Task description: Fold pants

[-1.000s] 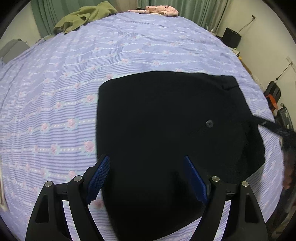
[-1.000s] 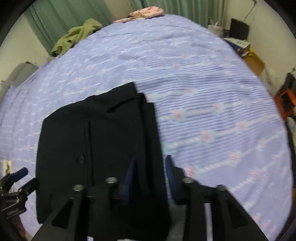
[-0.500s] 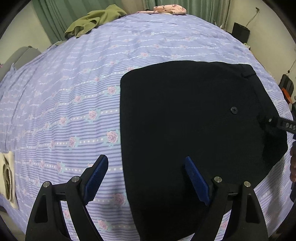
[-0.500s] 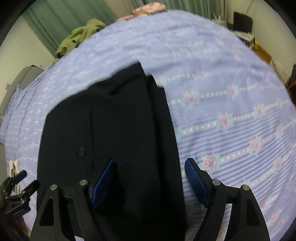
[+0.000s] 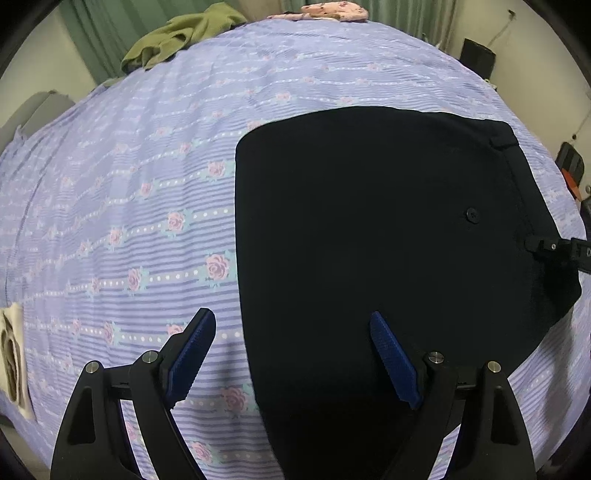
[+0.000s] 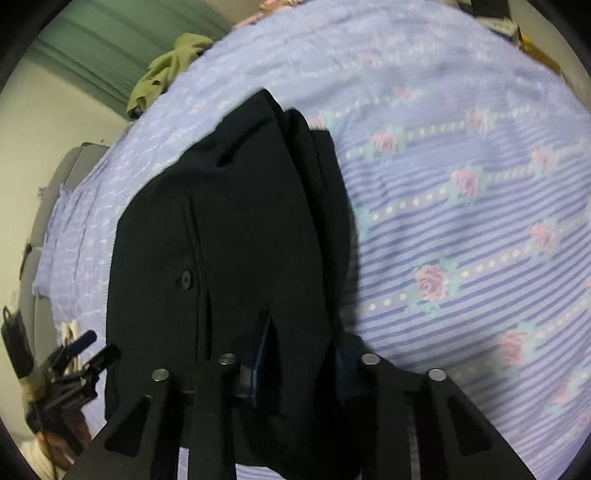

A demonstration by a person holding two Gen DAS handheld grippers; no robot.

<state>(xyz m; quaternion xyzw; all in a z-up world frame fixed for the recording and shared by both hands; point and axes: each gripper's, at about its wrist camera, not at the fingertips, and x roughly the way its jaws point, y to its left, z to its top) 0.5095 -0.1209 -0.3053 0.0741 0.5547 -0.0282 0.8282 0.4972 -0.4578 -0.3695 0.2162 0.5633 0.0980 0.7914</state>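
Observation:
Black pants (image 5: 369,221) lie folded flat on the bed, their button (image 5: 472,214) toward the right. My left gripper (image 5: 291,317) hovers open over their left edge: one pad is above the sheet, the other above the black cloth. In the right wrist view the pants (image 6: 240,221) fill the middle, with the button (image 6: 185,279) on the left. My right gripper (image 6: 301,343) is closing, and a raised fold of the waist end is pinched between its pads. The right gripper (image 5: 554,247) shows at the pants' right edge, and the left gripper (image 6: 74,354) at lower left.
The bed has a purple striped sheet with roses (image 5: 147,184). A green garment (image 5: 177,33) and a pink one (image 5: 332,11) lie at the far end. A black box (image 5: 478,57) stands by the right wall. A cream item (image 5: 13,350) hangs at the bed's left edge.
The left gripper has slid left, from over the black cloth to astride the pants' left edge. The right gripper spread wide, sank onto the waist end and closed on a fold.

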